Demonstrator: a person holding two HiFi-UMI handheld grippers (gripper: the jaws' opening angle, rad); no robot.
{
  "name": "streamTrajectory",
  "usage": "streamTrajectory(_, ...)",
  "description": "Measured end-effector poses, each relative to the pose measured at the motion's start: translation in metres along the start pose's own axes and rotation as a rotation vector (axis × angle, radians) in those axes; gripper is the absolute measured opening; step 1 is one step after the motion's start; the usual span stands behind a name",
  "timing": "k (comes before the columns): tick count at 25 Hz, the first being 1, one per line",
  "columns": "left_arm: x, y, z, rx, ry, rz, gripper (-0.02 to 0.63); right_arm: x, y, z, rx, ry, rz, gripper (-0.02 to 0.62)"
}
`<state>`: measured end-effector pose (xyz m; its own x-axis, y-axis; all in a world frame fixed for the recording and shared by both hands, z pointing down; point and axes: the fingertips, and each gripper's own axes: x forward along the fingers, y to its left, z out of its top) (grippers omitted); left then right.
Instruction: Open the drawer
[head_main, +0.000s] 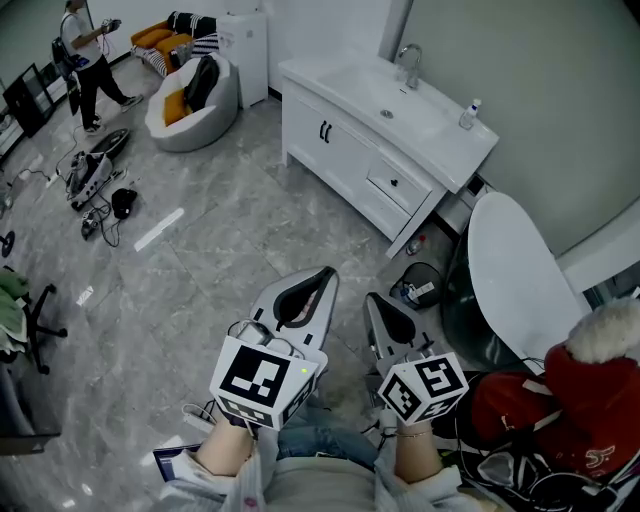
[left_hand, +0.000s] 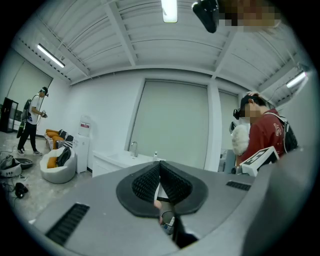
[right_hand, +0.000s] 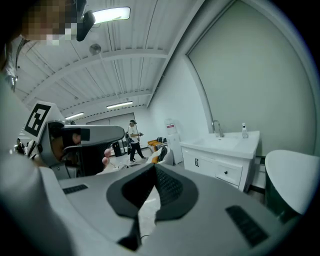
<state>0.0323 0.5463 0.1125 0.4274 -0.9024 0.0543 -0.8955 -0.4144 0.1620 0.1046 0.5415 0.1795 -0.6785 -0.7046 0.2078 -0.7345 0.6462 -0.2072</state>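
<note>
The drawer (head_main: 398, 183) is a small white front with a black knob, on the right side of a white vanity cabinet (head_main: 340, 150) across the floor from me; it is closed. The right gripper view shows the drawer (right_hand: 227, 173) beside the cupboard doors. My left gripper (head_main: 326, 272) is held over the floor well short of the cabinet, its jaws meeting at the tips and empty; the left gripper (left_hand: 159, 163) points toward the vanity. My right gripper (head_main: 372, 298) hangs next to it, shut on nothing, and the right gripper (right_hand: 154, 166) aims left of the cabinet.
A white oval tub (head_main: 515, 265) stands right of the vanity, with a black bag (head_main: 420, 285) on the floor between them. A person in red (head_main: 590, 390) is close at my right. A beanbag (head_main: 190, 100), floor cables (head_main: 95, 185) and another person (head_main: 82, 55) lie far left.
</note>
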Motion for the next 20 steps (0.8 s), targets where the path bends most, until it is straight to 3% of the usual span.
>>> streamTrajectory(10, 0.067, 0.049, 0.002, 0.003, 0.010, -0.004, 0.017, 0.065, -0.043, 0.013, 0.001, 0.012, -0.014, 0.009)
streamTrajectory(20, 0.193, 0.132, 0.022, 0.014, 0.056, -0.112, 0.017, 0.180, -0.116, 0.053, 0.039, 0.008, -0.126, 0.009)
